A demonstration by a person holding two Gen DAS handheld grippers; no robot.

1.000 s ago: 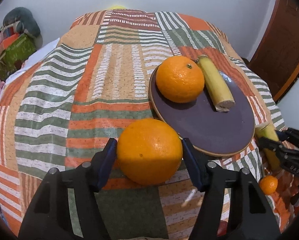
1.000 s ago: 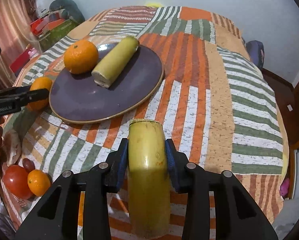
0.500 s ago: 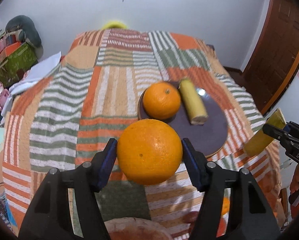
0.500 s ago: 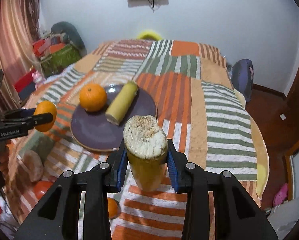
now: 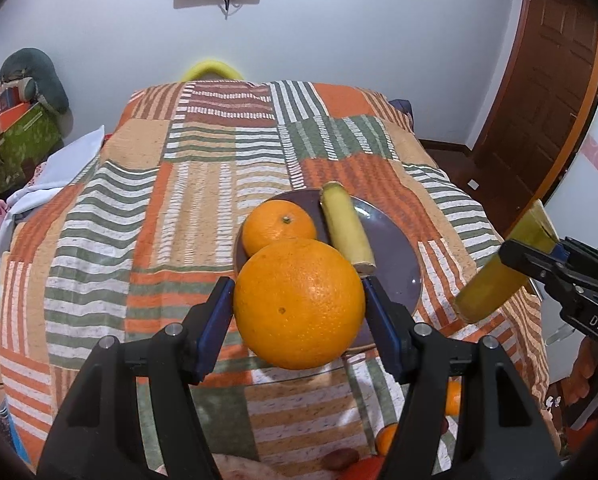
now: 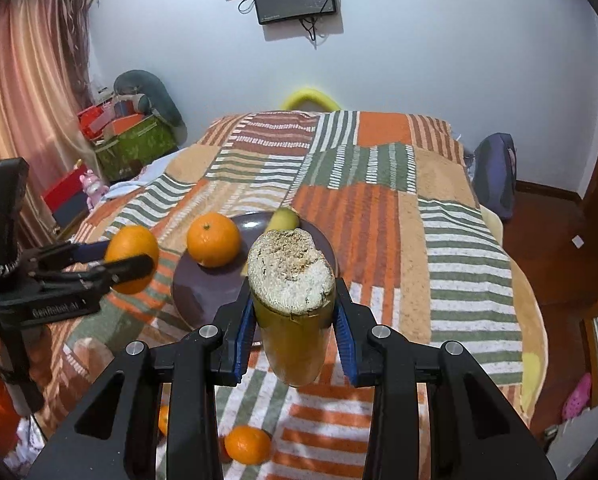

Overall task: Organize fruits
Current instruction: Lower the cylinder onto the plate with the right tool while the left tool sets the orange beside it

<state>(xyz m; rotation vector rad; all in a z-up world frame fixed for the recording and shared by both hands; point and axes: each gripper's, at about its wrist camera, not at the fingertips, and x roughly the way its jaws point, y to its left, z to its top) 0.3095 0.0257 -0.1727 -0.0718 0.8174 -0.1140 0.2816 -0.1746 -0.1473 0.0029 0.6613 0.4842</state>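
My left gripper point(image 5: 299, 308) is shut on a large orange point(image 5: 299, 304) and holds it in the air above the near edge of a dark purple plate point(image 5: 399, 264). The plate holds a second orange point(image 5: 279, 228) and a yellow-green sugarcane piece point(image 5: 347, 228). My right gripper point(image 6: 295, 316) is shut on another sugarcane piece point(image 6: 293, 308), raised with its cut end facing the camera. It shows at the right in the left wrist view point(image 5: 499, 276). The left gripper with its orange point(image 6: 131, 252) shows at the left in the right wrist view, beside the plate point(image 6: 203, 292).
The plate lies on a bed with a striped patchwork cover point(image 5: 139, 220). Small oranges point(image 6: 247, 444) and other fruit lie low at the near edge. Boxes and toys point(image 6: 131, 140) stand at the left, a wooden door point(image 5: 547, 112) at the right.
Both grippers have risen well above the bed with their fruit. The right gripper has tilted its sugarcane piece upright, so its cut end now faces the camera.
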